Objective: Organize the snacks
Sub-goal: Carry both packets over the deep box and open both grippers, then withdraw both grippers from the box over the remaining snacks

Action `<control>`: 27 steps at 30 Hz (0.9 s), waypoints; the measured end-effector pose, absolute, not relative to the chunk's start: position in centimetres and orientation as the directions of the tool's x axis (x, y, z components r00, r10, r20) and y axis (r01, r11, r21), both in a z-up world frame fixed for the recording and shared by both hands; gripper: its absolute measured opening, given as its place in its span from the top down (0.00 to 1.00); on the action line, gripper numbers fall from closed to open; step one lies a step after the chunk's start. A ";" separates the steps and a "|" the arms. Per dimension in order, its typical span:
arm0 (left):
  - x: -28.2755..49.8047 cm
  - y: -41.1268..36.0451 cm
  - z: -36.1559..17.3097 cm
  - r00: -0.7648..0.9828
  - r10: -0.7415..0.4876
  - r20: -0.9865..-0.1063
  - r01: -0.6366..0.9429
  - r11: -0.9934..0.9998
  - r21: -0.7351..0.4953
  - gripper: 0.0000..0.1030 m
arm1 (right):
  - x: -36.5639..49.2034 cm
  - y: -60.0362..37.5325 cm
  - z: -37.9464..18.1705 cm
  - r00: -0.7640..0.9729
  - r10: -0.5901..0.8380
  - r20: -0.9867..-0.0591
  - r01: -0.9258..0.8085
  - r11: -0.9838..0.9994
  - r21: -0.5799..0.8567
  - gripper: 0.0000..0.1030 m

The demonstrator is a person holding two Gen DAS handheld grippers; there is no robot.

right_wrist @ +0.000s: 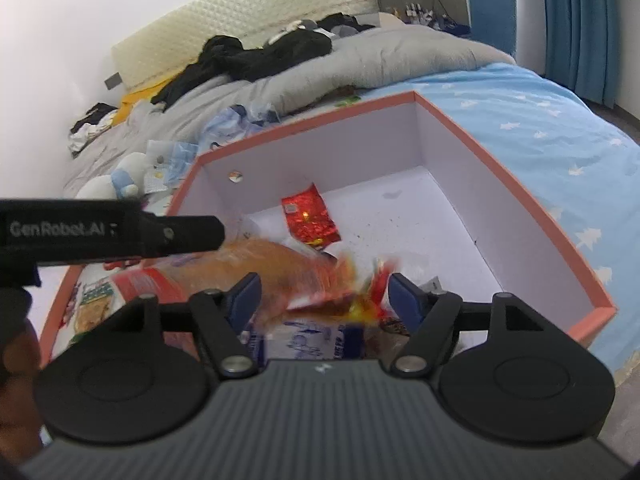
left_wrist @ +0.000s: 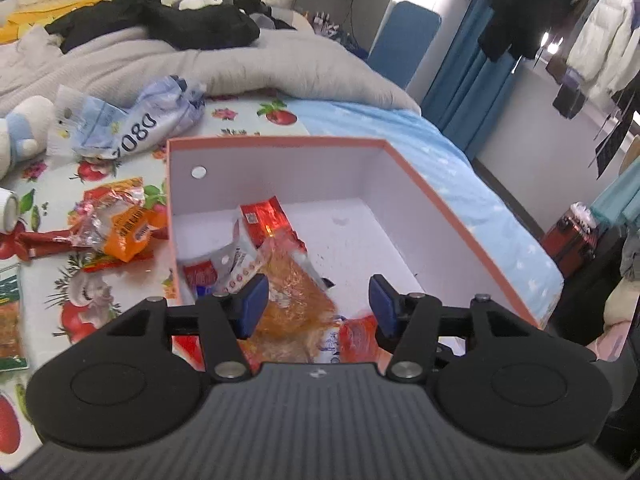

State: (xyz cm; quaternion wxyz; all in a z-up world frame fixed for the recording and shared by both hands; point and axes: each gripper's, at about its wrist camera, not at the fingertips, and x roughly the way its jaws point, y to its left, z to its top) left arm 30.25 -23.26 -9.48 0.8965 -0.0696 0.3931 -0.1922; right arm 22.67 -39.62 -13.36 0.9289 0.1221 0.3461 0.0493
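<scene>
Both tools hang over the near part of a white box with an orange rim [left_wrist: 404, 168], which sits on the bed. Left tool [left_wrist: 316, 304] stands wide, its blue pads clear of the clear bag of orange-brown snacks [left_wrist: 296, 292] lying below them on the box floor. Right tool [right_wrist: 322, 300] is also wide; a blurred red and orange packet [right_wrist: 360, 292] and a blue-printed white bag [right_wrist: 308, 340] show between its pads, and whether either pad touches them I cannot tell. Deeper in the box, near its far left corner, lies a shiny red packet [right_wrist: 310, 222]; a red and white packet [left_wrist: 204, 276] leans against the left wall. From the right wrist, the left tool's black arm crosses the box's left edge and hides part of the pile.

Outside the box, on the fruit-print sheet [left_wrist: 240, 114] to its left, an orange packet [left_wrist: 128, 232] and a crumpled pale blue bag [left_wrist: 152, 120] lie loose, with a plush toy [left_wrist: 20, 128] at the bed's left edge. A grey duvet [left_wrist: 280, 64] with black clothes [left_wrist: 180, 20] on it bunches just behind the box
</scene>
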 end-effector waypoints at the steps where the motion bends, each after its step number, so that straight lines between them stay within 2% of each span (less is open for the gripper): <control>1: 29.8 -22.9 -9.0 0.618 -0.403 -0.676 0.292 0.915 -0.279 0.40 | 22.4 -39.6 -13.0 0.760 0.176 -0.626 -0.006 0.964 0.265 0.27; 3: 29.0 -22.2 -8.0 0.635 -0.405 -0.658 0.293 0.914 -0.280 0.40 | 21.7 -39.4 -12.3 0.770 0.168 -0.616 0.000 0.965 0.263 0.18; 4: 28.4 -21.8 -7.5 0.643 -0.406 -0.650 0.293 0.914 -0.281 0.40 | 21.3 -39.3 -11.9 0.774 0.162 -0.612 0.001 0.966 0.258 0.17; 15: 21.3 -15.6 -2.4 0.741 -0.381 -0.552 0.291 0.924 -0.247 0.40 | 16.9 -36.5 -8.7 0.825 0.190 -0.532 -0.059 0.966 0.254 0.17; 27: 15.4 -8.9 -1.9 0.798 -0.317 -0.512 0.197 0.941 -0.276 0.40 | 13.1 -32.6 -6.6 0.860 0.241 -0.451 -0.131 0.957 0.260 0.18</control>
